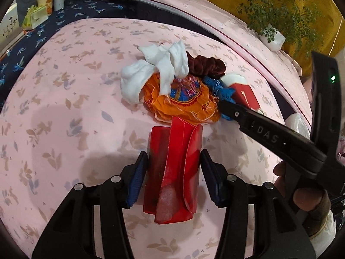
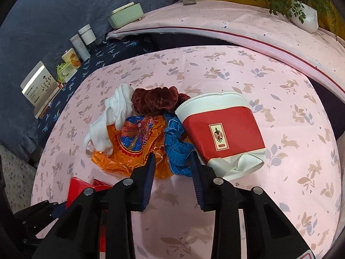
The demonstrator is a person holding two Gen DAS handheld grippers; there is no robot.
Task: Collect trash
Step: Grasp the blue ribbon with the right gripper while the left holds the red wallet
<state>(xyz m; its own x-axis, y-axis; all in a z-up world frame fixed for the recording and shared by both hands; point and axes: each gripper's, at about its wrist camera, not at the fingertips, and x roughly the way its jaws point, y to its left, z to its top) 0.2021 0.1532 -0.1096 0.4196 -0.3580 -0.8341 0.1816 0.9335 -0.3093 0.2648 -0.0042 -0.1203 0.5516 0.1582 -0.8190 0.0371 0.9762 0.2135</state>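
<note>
Nearest my left-wrist camera, the left gripper (image 1: 174, 165) has its blue-padded fingers (image 1: 138, 179) set against both sides of a crumpled red foil carton (image 1: 172, 172), pinching it; the carton runs from 6 o'clock up toward the centre of that view. Under everything lies the pink bedsheet printed with rabbits and leaves (image 1: 64, 108).

At 12 o'clock from the carton sits the trash heap. Its biggest piece is a crushed red-and-white paper cup with a cream label (image 2: 224, 133), lying on its side at 3 o'clock of the heap in the right-wrist view. Next comes a crinkled orange plastic wrapper with a blue medallion (image 1: 183, 101), touching the carton's far end. White cotton socks (image 1: 159, 69) drape over the wrapper's 11 o'clock edge. A dark maroon velvet scrunchie (image 2: 155, 100) lies at the heap's 12 o'clock, against the socks. A crumpled blue printed tape (image 2: 176, 149) sits between wrapper and cup.

My right gripper (image 2: 173, 164) reaches in with fingers spread, its tips either side of the blue tape, grasping nothing.
</note>
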